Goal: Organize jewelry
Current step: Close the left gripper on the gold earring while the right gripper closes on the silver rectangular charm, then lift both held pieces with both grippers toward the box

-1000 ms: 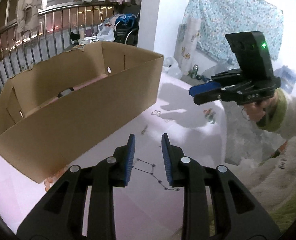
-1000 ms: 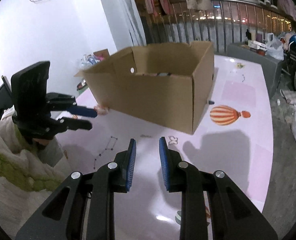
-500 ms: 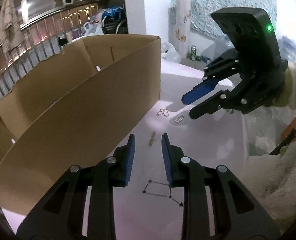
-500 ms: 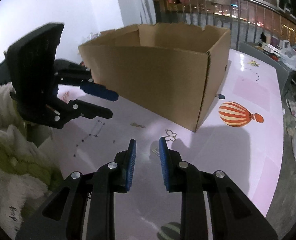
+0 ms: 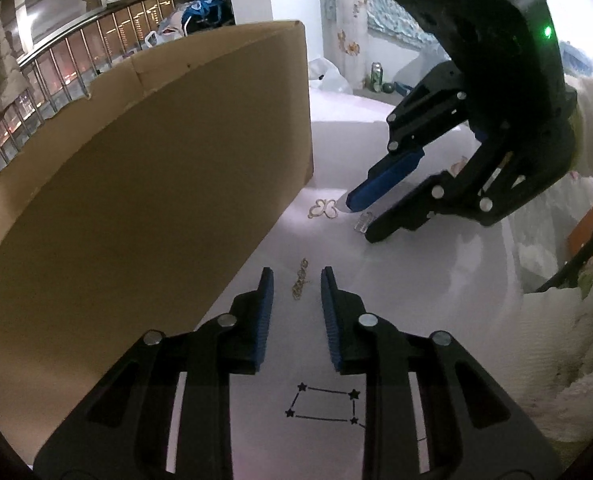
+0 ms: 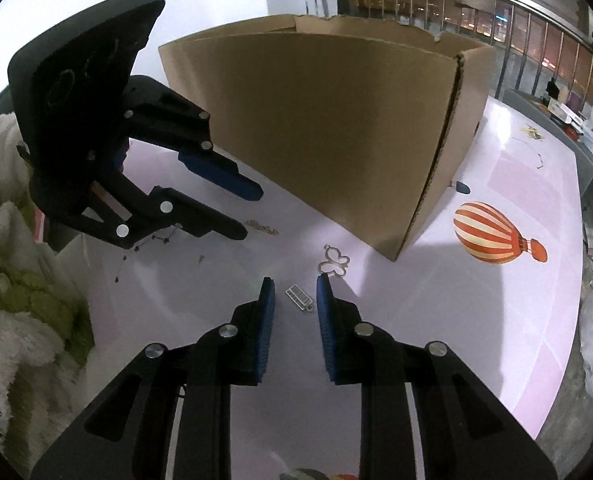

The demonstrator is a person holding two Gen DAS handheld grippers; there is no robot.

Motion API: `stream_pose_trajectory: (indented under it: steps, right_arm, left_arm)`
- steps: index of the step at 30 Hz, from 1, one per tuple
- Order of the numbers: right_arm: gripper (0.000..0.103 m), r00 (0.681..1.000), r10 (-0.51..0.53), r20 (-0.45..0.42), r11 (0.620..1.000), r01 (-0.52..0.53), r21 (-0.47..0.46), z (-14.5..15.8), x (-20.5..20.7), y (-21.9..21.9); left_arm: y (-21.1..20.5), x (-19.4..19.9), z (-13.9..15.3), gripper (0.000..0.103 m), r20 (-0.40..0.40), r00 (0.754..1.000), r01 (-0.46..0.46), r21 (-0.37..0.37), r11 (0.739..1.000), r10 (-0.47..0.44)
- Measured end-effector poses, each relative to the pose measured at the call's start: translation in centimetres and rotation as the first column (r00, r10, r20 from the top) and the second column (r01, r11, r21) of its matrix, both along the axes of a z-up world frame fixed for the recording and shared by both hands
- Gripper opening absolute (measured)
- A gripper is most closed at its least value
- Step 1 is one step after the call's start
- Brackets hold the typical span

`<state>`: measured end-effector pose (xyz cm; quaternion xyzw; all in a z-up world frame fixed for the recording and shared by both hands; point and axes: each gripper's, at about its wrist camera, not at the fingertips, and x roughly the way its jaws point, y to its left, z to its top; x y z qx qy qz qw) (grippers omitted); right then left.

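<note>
While parted beside the cardboard box (image 5: pixel 144 184), left tongs (image 5: pixel 296 292) straddling chain (image 5: pixel 299 283), right tongs (image 6: pixel 294 300) straddling rectangular charm (image 6: pixel 298 295); thin pieces risk slipping flat.

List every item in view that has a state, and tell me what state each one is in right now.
left gripper: open, straddling the gold chain, not gripping.
right gripper: open, around the small silver charm.
gold chain: loose on the table.
small silver charm: flat on the table.
butterfly pendant: flat, untouched.
cardboard box: upright, top open.
</note>
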<state>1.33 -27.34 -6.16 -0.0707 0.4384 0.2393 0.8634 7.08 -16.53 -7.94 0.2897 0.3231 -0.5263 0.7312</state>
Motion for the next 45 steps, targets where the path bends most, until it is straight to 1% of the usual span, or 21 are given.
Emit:
stream_pose_trajectory:
  steps: [6,10,11,14,20,25,31,39,41,42,45]
  right_arm:
    - [0.016,1.000,0.025,-0.001,1.000,-0.025,-0.017,0.0,0.0,-0.1]
    - [0.010,0.999,0.046,-0.017,0.999,-0.046,-0.020,0.2,0.3,0.0]
    - [0.006,0.998,0.052,-0.022,0.998,-0.052,-0.019,0.3,0.3,-0.1]
    - [0.005,0.998,0.059,-0.026,0.998,-0.059,-0.024,0.3,0.2,0.1]
    - [0.005,0.999,0.046,-0.021,0.999,-0.046,-0.011,0.3,-0.1,0.0]
    - [0.005,0.999,0.028,-0.016,1.000,-0.028,0.002,0.3,-0.5,-0.1]
    - [0.005,1.000,0.014,-0.005,1.000,-0.014,0.011,0.9,-1.2,-0.5]
    - [0.005,1.000,0.004,0.014,1.000,-0.005,0.010,1.8,-2.3,-1.1]
    - [0.005,1.000,0.002,0.019,1.000,-0.002,0.008,2.0,-2.0,-0.9]
    - [0.005,1.000,0.001,0.019,1.000,-0.001,0.007,2.1,-1.0,-0.5]
    - [0.005,1.000,-0.005,0.029,1.000,0.004,0.008,2.7,-1.2,-0.6]
  left_arm:
    - [-0.4,0.3,-0.3,0.016,-0.015,1.000,-0.001,-0.009,1.000,0.000]
    - [-0.4,0.4,-0.4,0.010,-0.029,1.000,0.008,-0.014,1.000,-0.008]
    - [-0.3,0.4,-0.5,0.008,-0.030,0.999,0.010,-0.014,1.000,-0.011]
    - [-0.4,0.3,-0.5,0.002,-0.036,0.999,0.019,-0.014,1.000,-0.019]
    - [-0.4,0.2,-0.5,0.001,-0.028,0.999,0.018,-0.010,1.000,-0.018]
    - [-0.1,0.1,-0.5,0.000,-0.042,0.999,0.008,-0.022,1.000,-0.009]
    - [0.7,0.0,0.0,0.000,-0.047,0.999,0.002,-0.050,0.999,-0.004]
    - [2.3,-0.6,0.8,0.000,-0.031,0.999,-0.015,-0.077,0.997,0.013]
    - [2.7,-0.7,1.1,0.000,-0.027,0.999,-0.022,-0.082,0.996,0.020]
    - [2.9,-0.8,1.3,0.000,-0.026,0.999,-0.024,-0.085,0.996,0.022]
    - [3.1,-0.7,1.8,0.000,-0.019,0.999,-0.029,-0.091,0.995,0.027]
